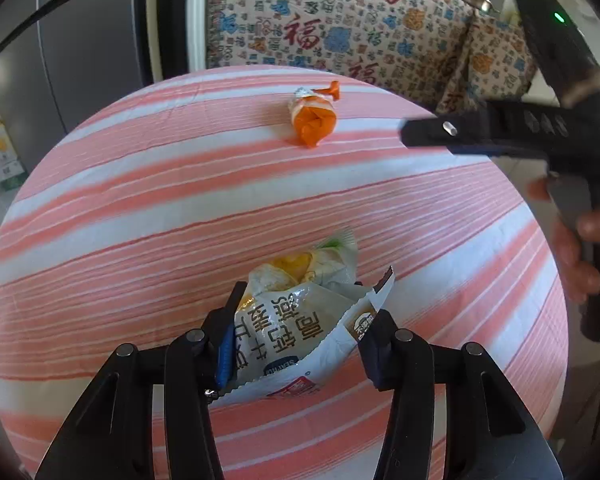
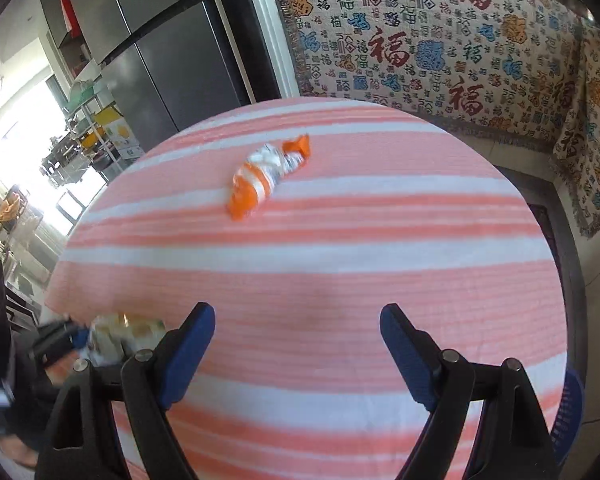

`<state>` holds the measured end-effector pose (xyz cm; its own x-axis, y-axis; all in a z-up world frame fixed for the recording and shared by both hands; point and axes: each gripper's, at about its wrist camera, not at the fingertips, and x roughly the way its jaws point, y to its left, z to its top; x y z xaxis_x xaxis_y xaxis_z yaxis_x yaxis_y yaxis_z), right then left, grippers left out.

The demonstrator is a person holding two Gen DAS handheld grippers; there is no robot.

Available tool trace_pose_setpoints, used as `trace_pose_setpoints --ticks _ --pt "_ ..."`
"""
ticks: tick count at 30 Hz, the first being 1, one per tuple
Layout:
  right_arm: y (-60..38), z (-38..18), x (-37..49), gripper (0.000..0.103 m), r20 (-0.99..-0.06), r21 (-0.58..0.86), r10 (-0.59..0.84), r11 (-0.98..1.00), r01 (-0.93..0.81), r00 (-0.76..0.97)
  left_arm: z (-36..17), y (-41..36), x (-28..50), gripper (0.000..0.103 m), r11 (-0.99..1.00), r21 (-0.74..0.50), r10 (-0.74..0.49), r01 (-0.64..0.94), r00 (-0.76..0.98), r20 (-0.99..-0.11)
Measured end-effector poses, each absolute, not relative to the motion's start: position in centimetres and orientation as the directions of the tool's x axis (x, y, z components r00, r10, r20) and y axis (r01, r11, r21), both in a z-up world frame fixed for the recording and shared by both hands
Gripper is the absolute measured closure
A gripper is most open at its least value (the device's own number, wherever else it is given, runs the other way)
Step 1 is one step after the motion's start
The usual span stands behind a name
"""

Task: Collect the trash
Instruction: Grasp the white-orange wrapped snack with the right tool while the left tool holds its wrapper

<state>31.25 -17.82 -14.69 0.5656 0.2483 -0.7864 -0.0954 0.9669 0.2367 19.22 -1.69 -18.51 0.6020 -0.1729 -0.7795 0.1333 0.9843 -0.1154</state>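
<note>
Left gripper [image 1: 300, 344] is clamping a crumpled snack bag [image 1: 296, 320] over the striped tablecloth [image 1: 140, 208]; right gripper [image 2: 296, 344] is hovering wide open, empty, near an orange wrapper [image 2: 266, 176].

Black handheld tools w/ blue pads

Left tool [image 1: 296, 344]: black angular linkage arms, round silver pivot pins, blue ribbed pads inside the fingers [image 1: 225, 354]. Right tool [image 2: 298, 354]: same build, black arms, silver pins, blue pads. From the left cam its black body shows a lit green LED, a silver screw and a row of oval cut-outs.
</note>
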Motion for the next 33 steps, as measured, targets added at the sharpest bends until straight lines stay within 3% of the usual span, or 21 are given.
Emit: trace_pose_setpoints --ticks 4,8,9,10,15,19,25,26,27,28,33 --pt "-13.2 -14.4 38.6 0.016 -0.8 0.267 0.276 0.959 -0.095 0.534 -18.9 -1.4 18.9 0.052 0.986 -0.129 -0.167 0.107 0.607 -0.777" --pt "-10.6 -16.5 43.1 0.018 -0.834 0.206 0.201 0.977 -0.048 0.513 -18.9 -2.0 18.8 0.051 0.988 -0.104 -0.153 0.116 0.608 -0.779" --pt "-10.6 -16.9 43.5 0.031 -0.835 0.208 0.201 0.977 -0.044 0.512 -18.9 -1.9 18.8 0.051 0.987 -0.109 -0.157 0.116 0.606 -0.78" --pt "-10.5 -17.3 43.7 0.068 -0.839 0.203 0.199 0.978 -0.049 0.506 -18.9 -1.7 18.9 0.051 0.986 -0.116 -0.163 0.116 0.602 -0.782" --pt "-12.5 -16.4 39.2 0.066 -0.831 0.168 0.216 0.976 -0.139 0.513 -18.9 -1.3 18.7 0.049 0.985 -0.133 -0.174 0.112 0.595 -0.785" --pt "-14.7 -15.4 31.2 0.065 -0.848 0.132 0.248 0.955 -0.265 0.469 -18.8 -1.7 18.2 0.029 0.985 -0.119 -0.171 0.125 0.602 -0.78" --pt "-17.9 -16.8 20.7 0.062 -0.863 0.078 0.202 0.959 -0.272 0.464 -19.2 -2.2 16.1 0.007 0.991 -0.059 -0.118 0.119 0.583 -0.804" --pt "-18.0 -17.2 19.7 0.053 -0.862 0.065 0.186 0.963 -0.26 0.471 -19.2 -2.3 15.6 0.006 0.992 -0.042 -0.102 0.115 0.582 -0.806" --pt "-18.1 -17.6 19.1 0.037 -0.863 0.06 0.174 0.967 -0.246 0.474 -19.4 -2.4 15.4 0.006 0.993 -0.029 -0.088 0.112 0.579 -0.811" --pt "-18.3 -18.0 18.6 0.03 -0.86 0.061 0.167 0.972 -0.228 0.481 -19.7 -2.3 15.2 0.006 0.995 -0.015 -0.071 0.102 0.571 -0.818" --pt "-18.3 -18.2 17.0 0.025 -0.825 0.038 0.135 0.982 -0.185 0.549 -20.3 -2.3 14.5 0.0 0.997 0.02 -0.029 0.08 0.569 -0.822"
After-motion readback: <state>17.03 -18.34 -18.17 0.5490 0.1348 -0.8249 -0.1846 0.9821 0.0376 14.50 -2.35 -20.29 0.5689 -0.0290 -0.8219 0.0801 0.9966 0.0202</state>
